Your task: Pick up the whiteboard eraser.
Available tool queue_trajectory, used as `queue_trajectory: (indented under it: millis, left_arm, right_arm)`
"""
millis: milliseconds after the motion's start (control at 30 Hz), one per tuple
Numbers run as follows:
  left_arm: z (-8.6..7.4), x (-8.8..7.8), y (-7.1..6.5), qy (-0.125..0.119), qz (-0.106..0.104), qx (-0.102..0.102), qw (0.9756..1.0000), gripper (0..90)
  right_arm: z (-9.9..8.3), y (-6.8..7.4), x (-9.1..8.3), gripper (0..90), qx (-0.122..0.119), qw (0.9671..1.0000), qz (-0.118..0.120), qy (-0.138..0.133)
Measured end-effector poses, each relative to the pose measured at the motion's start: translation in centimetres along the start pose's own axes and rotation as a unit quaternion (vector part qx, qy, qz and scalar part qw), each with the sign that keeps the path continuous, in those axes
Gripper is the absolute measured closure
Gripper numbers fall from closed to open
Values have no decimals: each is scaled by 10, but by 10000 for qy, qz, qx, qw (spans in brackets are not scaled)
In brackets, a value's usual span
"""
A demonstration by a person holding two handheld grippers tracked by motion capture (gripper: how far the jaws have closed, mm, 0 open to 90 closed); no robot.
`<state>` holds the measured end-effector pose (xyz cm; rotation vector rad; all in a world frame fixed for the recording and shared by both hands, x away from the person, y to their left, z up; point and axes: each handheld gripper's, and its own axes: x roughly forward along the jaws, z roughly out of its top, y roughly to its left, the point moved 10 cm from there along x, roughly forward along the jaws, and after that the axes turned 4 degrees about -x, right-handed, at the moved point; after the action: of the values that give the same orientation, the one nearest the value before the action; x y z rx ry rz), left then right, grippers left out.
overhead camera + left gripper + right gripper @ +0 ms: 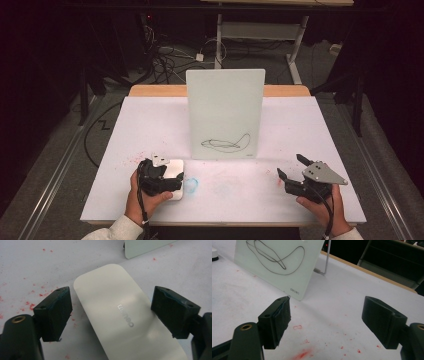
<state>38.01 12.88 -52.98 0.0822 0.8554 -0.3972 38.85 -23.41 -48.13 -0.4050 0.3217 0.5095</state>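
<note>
Left gripper [172,182] lowered over a white eraser block [120,312], jaws apart and straddling it, one pad [53,312] off each long side, neither pressing yet; block lying flat on the table [150,125] and running lengthwise up between the jaws, so a straight close would likely catch it across its narrow width. Probably set up that way to lift the block and carry it to the whiteboard [225,112], which stands upright just beyond the jaws, propped on a wire stand at the back and bearing a looping black scribble [226,143] low on its face, within easy reach of a wipe. Right gripper [290,170] hovering low over bare table, well apart from the block, jaws wide and nothing between them; seemingly kept ready to steady the board, whose lower corner sits just ahead of its near pad [275,320] in the right gripper view. Red specks [300,355] scattered under and between both sets of jaws, plus a faint blue smudge [192,184] just beside the block, looking like leftover marker dust. Task judged at the grasping step: block still on the table, scribble untouched. Main risk judged to be the smooth block slipping if pinched too near its rounded end.
</note>
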Motion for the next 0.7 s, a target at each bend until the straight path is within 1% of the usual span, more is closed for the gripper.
queue_trajectory:
  millis: [33, 67, 100, 133, 167, 200, 267, 333, 367, 400, 433, 500, 567, 600, 633, 700]
  left_arm:
    - [1, 1, -2, -16, 9, -10, 10000, 166]
    - [0, 2, -4, 18, -19, -6, 10000, 169]
    - [-1, 3, -5, 72, 8, 4, 10000, 175]
    - [-5, 9, -7, 197, 177, -15, 9996, 156]
    - [-5, 9, -7, 197, 177, -15, 9996, 137]
    - [-6, 11, -7, 241, 255, -20, 9994, 127]
    - [-6, 12, -8, 216, 334, -33, 9992, 128]
    - [-6, 14, -7, 228, 379, -109, 9990, 134]
    - [-7, 16, -6, 263, 420, -277, 9984, 130]
    - [-7, 16, -6, 263, 420, -277, 9984, 127]
    - [-9, 18, -6, 308, 363, -438, 9979, 129]
    - [-9, 19, -6, 313, 316, -489, 9978, 131]
    - [-9, 19, -6, 309, 319, -473, 9979, 131]
    - [-10, 18, -7, 279, 343, -490, 9978, 143]
    - [-10, 17, -9, 268, 319, -455, 9981, 162]
    - [-11, 15, -9, 221, 419, -423, 9980, 273]
  right_arm:
    - [0, 0, 0, 237, 0, 10000, 0, 0]
    - [0, 1, 0, 237, -40, 10000, 13, 16]
    - [0, 1, 1, 237, -36, 10000, 21, 10]
    - [0, 2, 1, 237, -42, 10000, 31, 27]
    - [0, 3, 1, 237, -59, 10000, 40, 48]
    - [-1, 4, 2, 237, -69, 10000, 46, 54]
    - [-1, 4, 2, 237, -78, 9999, 48, 59]
    - [-1, 4, 2, 237, -87, 9999, 59, 69]
    - [-1, 5, 3, 237, -63, 9999, 74, 70]
    - [-1, 5, 3, 237, -53, 9999, 78, 81]
    - [-1, 5, 3, 238, -56, 9999, 72, 81]
    - [-1, 5, 3, 237, -75, 9999, 95, 78]
    - [-1, 5, 3, 237, -73, 9999, 97, 62]
    - [-1, 5, 3, 238, -73, 9999, 103, 55]
    - [-1, 4, 3, 238, -58, 9999, 101, 64]
    - [-1, 4, 3, 238, -44, 9999, 101, 68]
